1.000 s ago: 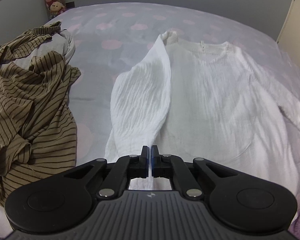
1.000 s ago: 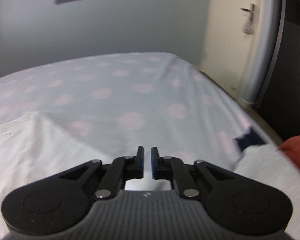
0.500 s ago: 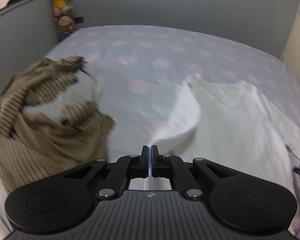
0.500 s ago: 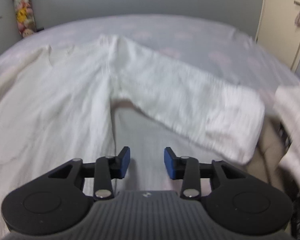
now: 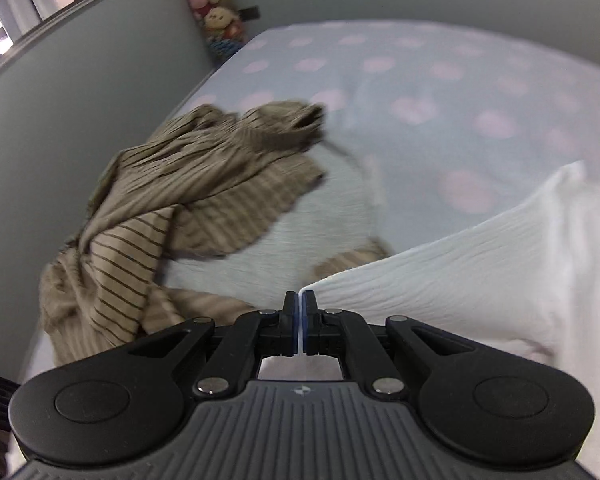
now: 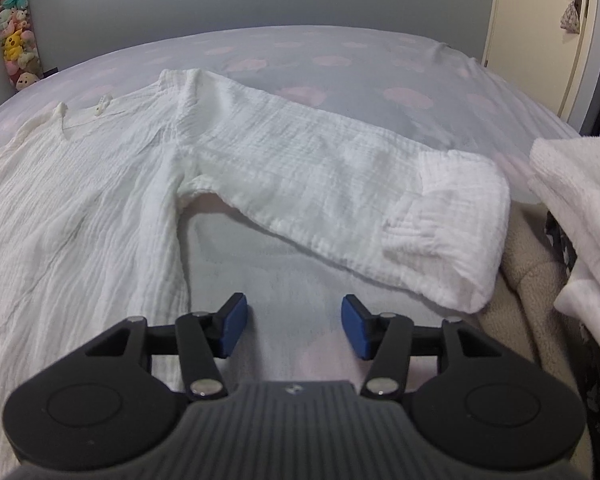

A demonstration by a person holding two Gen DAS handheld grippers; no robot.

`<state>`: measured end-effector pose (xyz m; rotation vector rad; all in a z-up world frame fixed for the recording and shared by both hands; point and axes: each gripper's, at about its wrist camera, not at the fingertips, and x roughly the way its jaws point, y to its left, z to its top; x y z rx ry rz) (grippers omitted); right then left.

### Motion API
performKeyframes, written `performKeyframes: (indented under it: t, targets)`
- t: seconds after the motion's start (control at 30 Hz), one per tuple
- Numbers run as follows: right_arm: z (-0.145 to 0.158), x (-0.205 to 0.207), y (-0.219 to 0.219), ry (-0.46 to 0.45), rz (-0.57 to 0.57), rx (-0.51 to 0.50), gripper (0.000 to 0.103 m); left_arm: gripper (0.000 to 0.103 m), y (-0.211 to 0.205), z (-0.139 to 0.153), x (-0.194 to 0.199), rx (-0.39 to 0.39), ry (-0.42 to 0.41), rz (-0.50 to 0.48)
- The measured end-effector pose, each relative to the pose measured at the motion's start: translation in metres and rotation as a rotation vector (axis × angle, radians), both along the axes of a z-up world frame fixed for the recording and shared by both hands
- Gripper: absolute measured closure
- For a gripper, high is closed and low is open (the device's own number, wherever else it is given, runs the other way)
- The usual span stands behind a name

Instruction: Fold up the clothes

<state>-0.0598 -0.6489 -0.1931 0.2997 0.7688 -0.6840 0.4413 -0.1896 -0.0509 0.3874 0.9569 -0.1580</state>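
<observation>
Left claw (image 5: pixel 301 312): jaws pressed together, pinching an edge of the white crinkled cotton shirt (image 5: pixel 480 264), which is lifted beside a heap of crumpled brown striped fabric (image 5: pixel 172 208). Right claw (image 6: pixel 294 326): jaws spread and opening, nothing between them, above the pink-dotted pale bedsheet (image 6: pixel 380 72). The shirt lies spread on the bed, its sleeve (image 6: pixel 340 200) extended toward a fluffy white towel (image 6: pixel 580 184).

Soft, dim light is filling both views, with daylight glaring through the window (image 5: pixel 4 36) at the upper left of the left wrist frame. Motion blur is smearing the striped garment (image 5: pixel 204 184) there. The right wrist view is staying sharper. Fisheye curvature is bending both frames' edges.
</observation>
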Motion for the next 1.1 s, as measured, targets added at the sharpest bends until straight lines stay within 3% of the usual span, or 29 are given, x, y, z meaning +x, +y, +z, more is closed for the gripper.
performKeyframes:
  t: [0.13, 0.27, 0.47, 0.53, 0.63, 0.8, 0.97, 1.1]
  targets:
    - [-0.003, 0.001, 0.001, 0.002, 0.003, -0.013, 0.045, 0.103, 0.008, -0.023, 0.028, 0.050, 0.011, 0.039]
    - [-0.006, 0.005, 0.001, 0.013, 0.010, -0.026, 0.044, 0.098, 0.012, -0.036, 0.033, 0.010, -0.013, 0.062]
    - [-0.007, 0.006, 0.001, 0.027, 0.017, -0.027, 0.043, 0.086, 0.009, -0.022, -0.015, 0.036, -0.171, 0.034]
    - [-0.005, 0.007, -0.001, 0.041, 0.024, -0.009, 0.043, 0.081, 0.012, -0.009, -0.038, 0.000, -0.170, 0.003]
    - [0.006, 0.009, -0.005, 0.094, 0.056, 0.049, 0.043, 0.080, 0.013, 0.004, -0.075, -0.041, -0.072, -0.078]
    - [0.037, -0.004, 0.008, 0.116, 0.141, 0.171, 0.043, 0.080, 0.006, -0.001, -0.140, -0.115, 0.233, -0.267]
    - [0.059, -0.037, 0.033, 0.097, 0.171, 0.255, 0.043, 0.078, -0.010, -0.032, -0.215, -0.053, 0.471, -0.509]
    - [0.069, -0.062, 0.052, 0.084, 0.185, 0.292, 0.042, 0.068, -0.021, -0.054, -0.260, 0.008, 0.569, -0.664]
